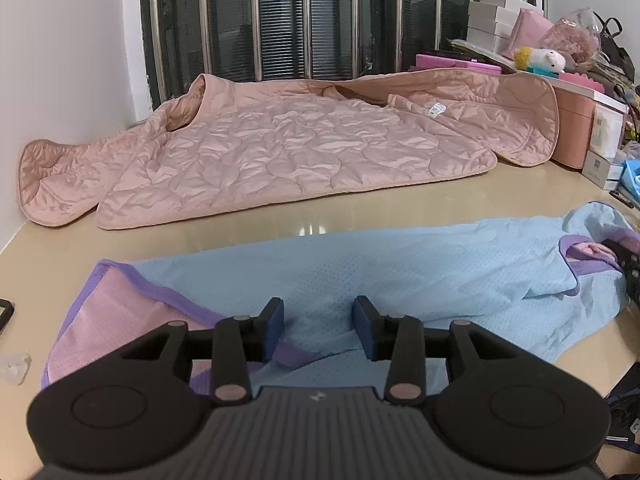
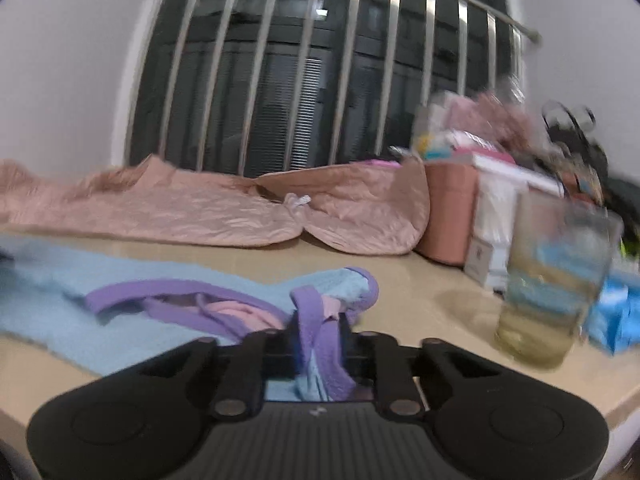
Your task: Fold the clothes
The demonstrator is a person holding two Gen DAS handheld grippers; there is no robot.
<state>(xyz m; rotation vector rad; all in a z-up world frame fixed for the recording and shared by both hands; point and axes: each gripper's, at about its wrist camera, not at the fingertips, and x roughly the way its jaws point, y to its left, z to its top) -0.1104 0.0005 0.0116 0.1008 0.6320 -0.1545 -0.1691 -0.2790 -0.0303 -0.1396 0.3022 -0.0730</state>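
Note:
A light blue mesh garment (image 1: 360, 272) with purple trim and a pink lining lies spread across the beige table (image 1: 240, 232). My left gripper (image 1: 318, 328) is open, its blue pads straddling the blue fabric near the front hem, just above it. My right gripper (image 2: 318, 344) is shut on the purple-trimmed edge of the garment (image 2: 316, 320) at its right end; the view is blurred. The right gripper also shows at the right edge of the left wrist view (image 1: 628, 264). A pink quilted jacket (image 1: 280, 148) lies spread flat behind, by the window.
Boxes, a pink bin (image 1: 576, 128), a plush toy (image 1: 540, 60) and bags crowd the back right. A glass tumbler (image 2: 556, 280) stands on the table just right of my right gripper. Barred window (image 1: 300, 20) behind; a wall on the left.

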